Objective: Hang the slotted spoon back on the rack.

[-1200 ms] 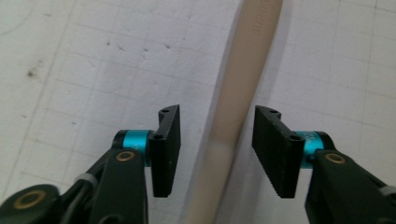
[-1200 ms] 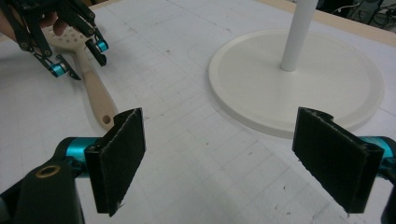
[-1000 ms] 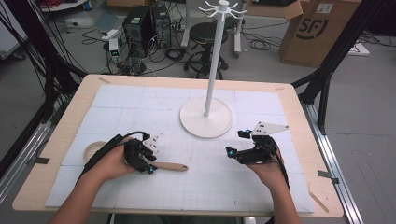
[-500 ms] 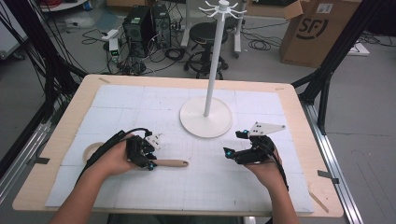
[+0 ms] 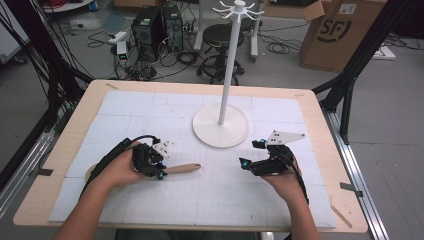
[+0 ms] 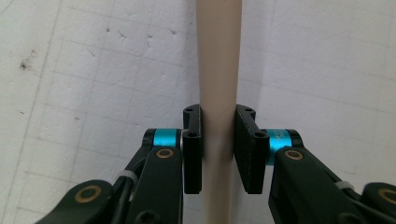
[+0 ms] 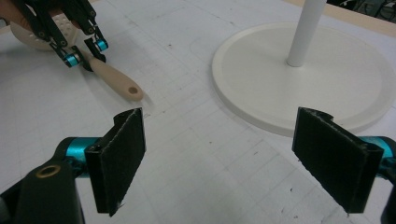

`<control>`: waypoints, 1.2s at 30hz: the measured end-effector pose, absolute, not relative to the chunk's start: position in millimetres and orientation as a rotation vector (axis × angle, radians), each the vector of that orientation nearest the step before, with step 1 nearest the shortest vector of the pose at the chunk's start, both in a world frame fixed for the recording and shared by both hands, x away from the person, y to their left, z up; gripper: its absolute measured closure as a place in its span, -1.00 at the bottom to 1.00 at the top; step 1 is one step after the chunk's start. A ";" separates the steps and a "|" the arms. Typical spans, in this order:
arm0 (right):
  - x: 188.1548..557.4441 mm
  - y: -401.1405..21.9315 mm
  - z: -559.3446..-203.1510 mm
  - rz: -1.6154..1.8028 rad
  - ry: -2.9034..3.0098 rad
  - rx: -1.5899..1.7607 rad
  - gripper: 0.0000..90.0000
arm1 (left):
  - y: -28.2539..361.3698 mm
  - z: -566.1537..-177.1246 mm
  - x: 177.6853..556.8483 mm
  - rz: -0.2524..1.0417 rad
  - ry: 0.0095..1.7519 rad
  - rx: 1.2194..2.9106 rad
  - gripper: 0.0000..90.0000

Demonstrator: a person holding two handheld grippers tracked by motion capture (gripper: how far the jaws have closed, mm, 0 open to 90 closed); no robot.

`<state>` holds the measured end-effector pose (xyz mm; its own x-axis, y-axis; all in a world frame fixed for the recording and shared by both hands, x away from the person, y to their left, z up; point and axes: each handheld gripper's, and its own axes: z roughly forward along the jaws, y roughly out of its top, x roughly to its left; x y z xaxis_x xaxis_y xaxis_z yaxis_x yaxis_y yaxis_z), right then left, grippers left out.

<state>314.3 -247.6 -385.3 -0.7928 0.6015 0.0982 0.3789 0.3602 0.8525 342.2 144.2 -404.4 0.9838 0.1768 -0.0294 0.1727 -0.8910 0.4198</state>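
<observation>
A beige wooden utensil lies low over the white gridded mat, its handle (image 5: 186, 168) pointing right with a hole near the tip (image 7: 133, 91). My left gripper (image 5: 158, 170) is shut on that handle (image 6: 218, 70), the two pads pressing it from both sides (image 6: 218, 140). The utensil's dotted head (image 7: 28, 32) is mostly hidden under the left hand. My right gripper (image 5: 246, 164) hovers to the right of the handle tip, jaws wide apart with nothing between them (image 7: 219, 154). From there I see the left gripper (image 7: 86, 53) farther off.
A white hanging stand rises behind the grippers, with a round base (image 5: 220, 131) (image 7: 261, 79), a thin pole (image 5: 231, 60) and hooks at the top. A round tan shape (image 5: 91, 172) lies partly under the left forearm. A thin wooden strip (image 5: 342, 216) lies at the front right edge.
The left gripper and the handle have shifted slightly away from the front edge. The right gripper has barely moved and stays open.
</observation>
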 end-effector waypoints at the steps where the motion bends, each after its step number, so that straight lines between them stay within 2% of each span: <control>1: 314.6 -247.4 -385.5 1.404 2.393 0.876 -0.63 | 145.6 -402.5 341.8 0.021 0.253 2.688 0.66; 18: 313.5 -242.3 -385.9 1.388 2.406 0.865 -0.63 | 186.4 -339.2 327.4 0.215 0.345 2.439 0.66; 28: 313.6 -239.7 -386.6 1.386 2.416 0.864 -0.64 | 207.9 -318.9 326.2 0.253 0.399 2.286 0.66; 36: 314.0 -239.3 -386.2 1.401 2.413 0.863 -0.64 | 210.2 -297.7 327.3 0.285 0.398 2.245 0.66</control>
